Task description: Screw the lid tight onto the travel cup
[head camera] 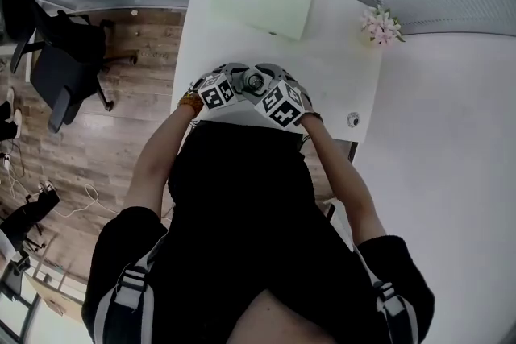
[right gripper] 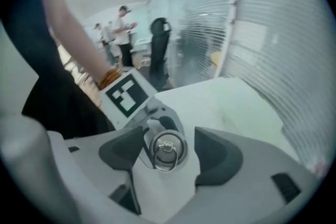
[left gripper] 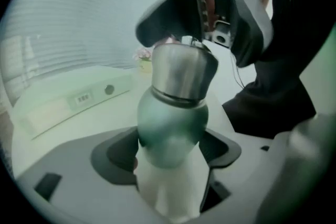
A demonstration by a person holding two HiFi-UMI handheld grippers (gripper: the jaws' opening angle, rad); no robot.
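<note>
The travel cup (left gripper: 173, 123) has a grey-green body and a steel lid (left gripper: 181, 73) sitting on top. My left gripper (left gripper: 170, 152) is shut on the cup's body and holds it upright above the white table (head camera: 339, 68), near its front edge. My right gripper (right gripper: 168, 152) comes down over the lid (right gripper: 168, 148), whose top ring shows between the jaws. Its dark pads (right gripper: 218, 157) stand apart from the lid, with a gap on the right side, so it is open. In the head view both grippers, left (head camera: 240, 83) and right (head camera: 271, 86), meet around the cup (head camera: 255, 80).
A pale green mat (head camera: 262, 0) lies at the table's far side. A small flower pot (head camera: 383, 24) stands at the right corner, and a small round fitting (head camera: 352, 119) is near the right edge. A black office chair (head camera: 60, 52) stands on the wooden floor at left. People (right gripper: 118, 29) stand far behind.
</note>
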